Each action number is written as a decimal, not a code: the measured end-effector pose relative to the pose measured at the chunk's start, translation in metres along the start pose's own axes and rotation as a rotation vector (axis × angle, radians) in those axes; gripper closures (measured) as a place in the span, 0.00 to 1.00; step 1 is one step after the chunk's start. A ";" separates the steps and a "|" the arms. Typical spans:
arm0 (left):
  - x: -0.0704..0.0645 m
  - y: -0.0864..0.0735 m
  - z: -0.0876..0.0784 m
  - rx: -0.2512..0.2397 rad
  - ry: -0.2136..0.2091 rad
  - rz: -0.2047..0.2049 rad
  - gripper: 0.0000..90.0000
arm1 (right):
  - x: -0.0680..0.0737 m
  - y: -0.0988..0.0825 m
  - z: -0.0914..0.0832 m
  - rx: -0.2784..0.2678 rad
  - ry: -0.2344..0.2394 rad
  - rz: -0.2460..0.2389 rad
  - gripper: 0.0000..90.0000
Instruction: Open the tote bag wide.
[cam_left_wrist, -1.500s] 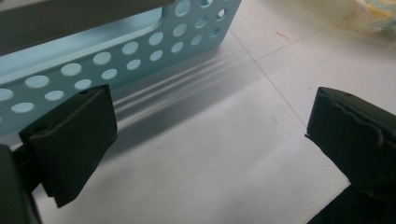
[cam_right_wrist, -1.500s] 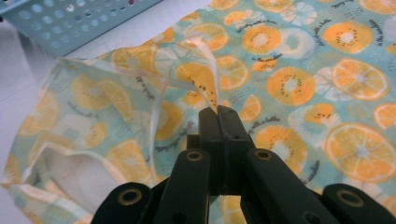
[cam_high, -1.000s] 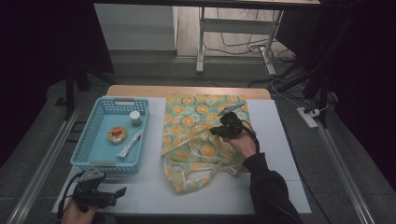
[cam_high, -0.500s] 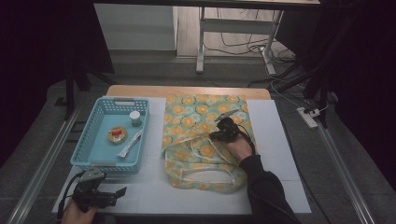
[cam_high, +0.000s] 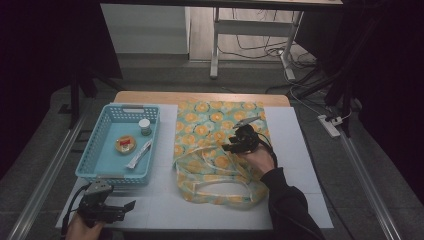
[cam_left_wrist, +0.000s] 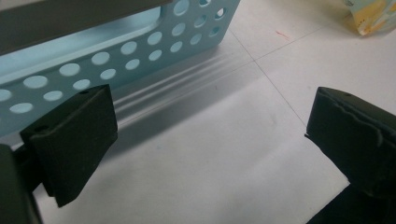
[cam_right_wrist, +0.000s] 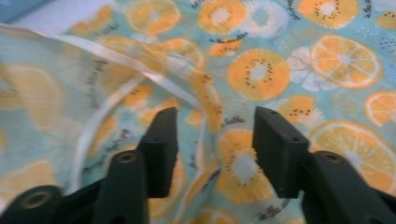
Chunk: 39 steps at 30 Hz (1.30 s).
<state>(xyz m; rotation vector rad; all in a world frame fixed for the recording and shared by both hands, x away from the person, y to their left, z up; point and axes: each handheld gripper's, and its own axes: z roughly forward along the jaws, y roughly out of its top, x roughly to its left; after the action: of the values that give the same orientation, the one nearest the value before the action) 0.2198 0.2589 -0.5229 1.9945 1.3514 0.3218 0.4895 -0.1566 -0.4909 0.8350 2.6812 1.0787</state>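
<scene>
Small dark script lettering is printed between the orange slices on the cloth bag (cam_right_wrist: 261, 60), repeated across the fabric in the right gripper view. The words are too blurred and too small to be read for certain. No label can be made out on the small jar (cam_high: 145, 127) in the basket (cam_high: 95, 150).
</scene>
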 end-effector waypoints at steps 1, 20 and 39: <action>0.000 0.000 0.000 0.000 0.002 0.000 0.02 | 0.002 -0.001 -0.003 -0.001 0.002 0.000 0.45; 0.000 0.000 0.000 0.000 0.003 0.000 0.02 | 0.029 -0.042 -0.022 0.063 0.013 -0.008 0.12; -0.001 0.000 0.000 0.003 0.005 0.005 0.03 | 0.053 -0.058 -0.013 0.141 0.003 -0.181 0.58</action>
<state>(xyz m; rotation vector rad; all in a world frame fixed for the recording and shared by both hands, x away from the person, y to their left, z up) 0.2197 0.2582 -0.5228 2.0010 1.3502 0.3274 0.4157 -0.1700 -0.5160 0.5963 2.7969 0.8601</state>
